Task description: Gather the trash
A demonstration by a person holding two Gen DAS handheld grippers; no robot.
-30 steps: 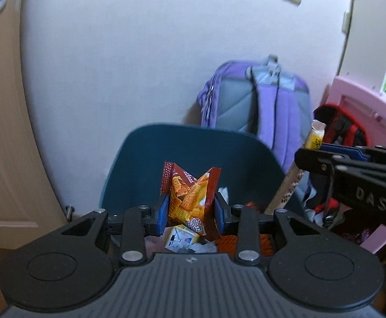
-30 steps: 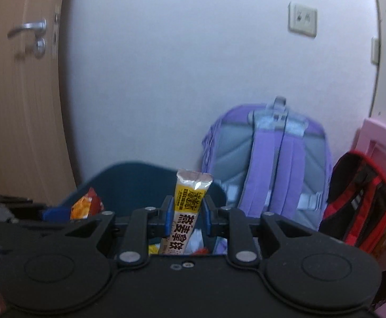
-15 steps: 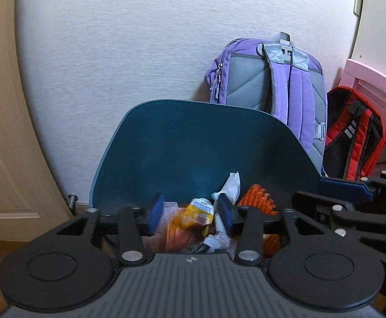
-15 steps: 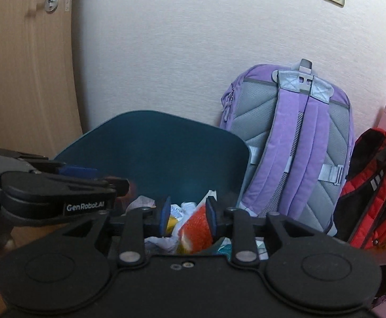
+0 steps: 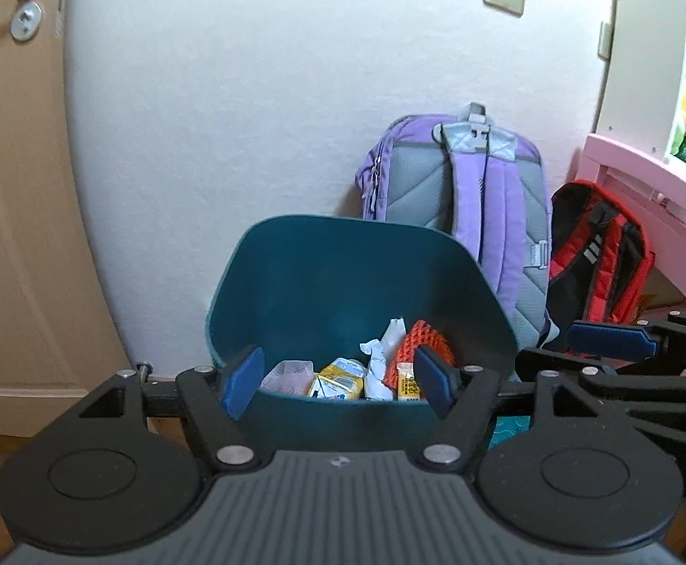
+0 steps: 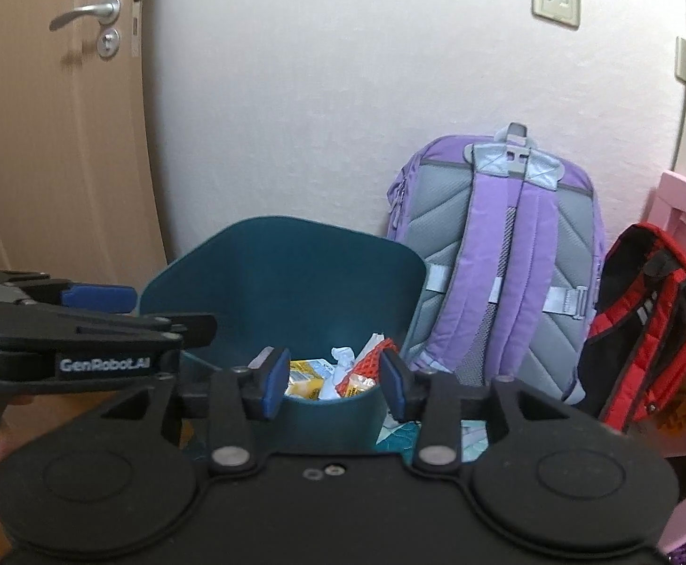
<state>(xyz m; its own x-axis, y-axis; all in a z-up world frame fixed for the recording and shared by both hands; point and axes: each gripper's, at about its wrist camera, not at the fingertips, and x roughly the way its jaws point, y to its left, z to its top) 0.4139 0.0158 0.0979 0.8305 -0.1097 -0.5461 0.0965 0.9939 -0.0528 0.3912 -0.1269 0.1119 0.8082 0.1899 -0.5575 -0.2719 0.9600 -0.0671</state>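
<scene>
A dark teal bin (image 5: 343, 278) (image 6: 286, 273) stands against the white wall. Inside lie an orange snack bag (image 5: 420, 343) (image 6: 376, 353), a yellow wrapper (image 5: 338, 379) (image 6: 305, 379), crumpled white paper (image 5: 383, 353) and a small yellow bar wrapper (image 5: 409, 379) (image 6: 362, 383). My left gripper (image 5: 338, 381) hovers short of the bin's near rim, its jaws opening with nothing held between them. My right gripper (image 6: 336, 381) hovers beside it, also opening and empty. Each gripper shows in the other's view, the right gripper (image 5: 616, 348) at the right and the left gripper (image 6: 84, 325) at the left.
A purple and grey backpack (image 5: 465, 197) (image 6: 498, 254) leans on the wall right of the bin. A red and black backpack (image 5: 597, 254) (image 6: 649, 325) sits beside it, under a pink desk (image 5: 649, 188). A wooden door (image 6: 56, 117) is at the left.
Both grippers let go of their trash, the orange snack bag from the left and the yellow bar wrapper from the right. Both pieces now lie in the bin. Both grippers drew back and opened wider.
</scene>
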